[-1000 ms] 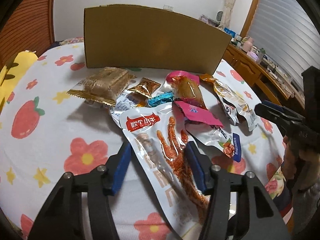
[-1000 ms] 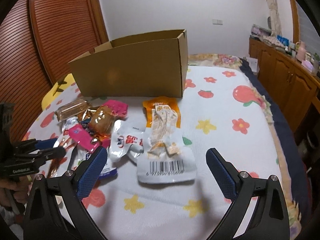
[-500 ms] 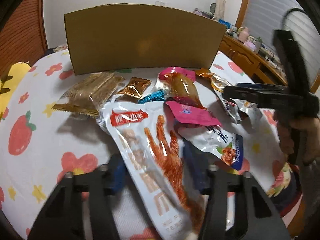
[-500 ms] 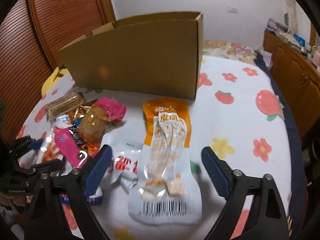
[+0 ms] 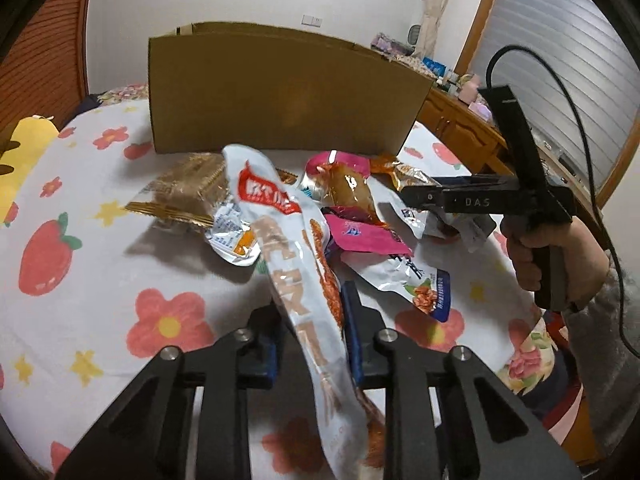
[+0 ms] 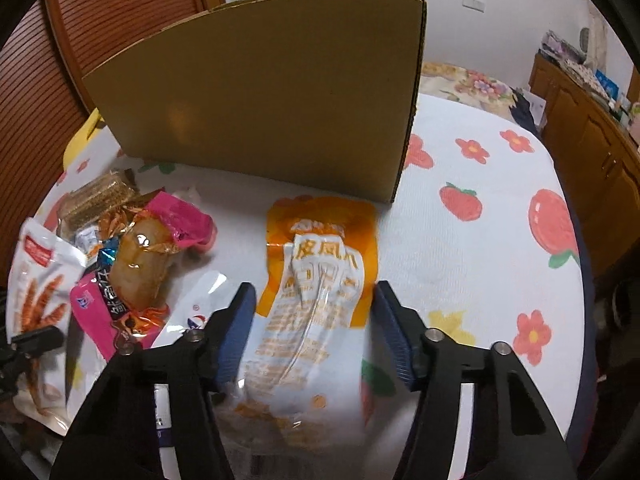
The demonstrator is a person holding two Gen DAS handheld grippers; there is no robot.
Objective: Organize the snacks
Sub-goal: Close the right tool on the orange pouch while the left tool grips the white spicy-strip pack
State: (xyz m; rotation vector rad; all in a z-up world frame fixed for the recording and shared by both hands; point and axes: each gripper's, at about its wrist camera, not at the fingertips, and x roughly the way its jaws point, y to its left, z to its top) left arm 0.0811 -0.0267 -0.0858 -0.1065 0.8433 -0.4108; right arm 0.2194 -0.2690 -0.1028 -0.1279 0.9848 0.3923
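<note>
Snacks lie in a loose pile on the flower-print bed cover point(image 5: 80, 280), in front of the upright cardboard box point(image 5: 280, 92); the box interior is not visible. Left gripper point(image 5: 310, 312): jaws have just been closing and pinch the white chicken-feet packet point(image 5: 296, 264), whose red-labelled top tilts up off the pile. Right gripper point(image 6: 314, 320): jaws have just been closing around the orange-and-white packet point(image 6: 320, 280); blue pads stand at its edges, contact unclear. A pink packet point(image 6: 184, 220) and a wafer pack point(image 6: 100, 196) remain beside it.
</note>
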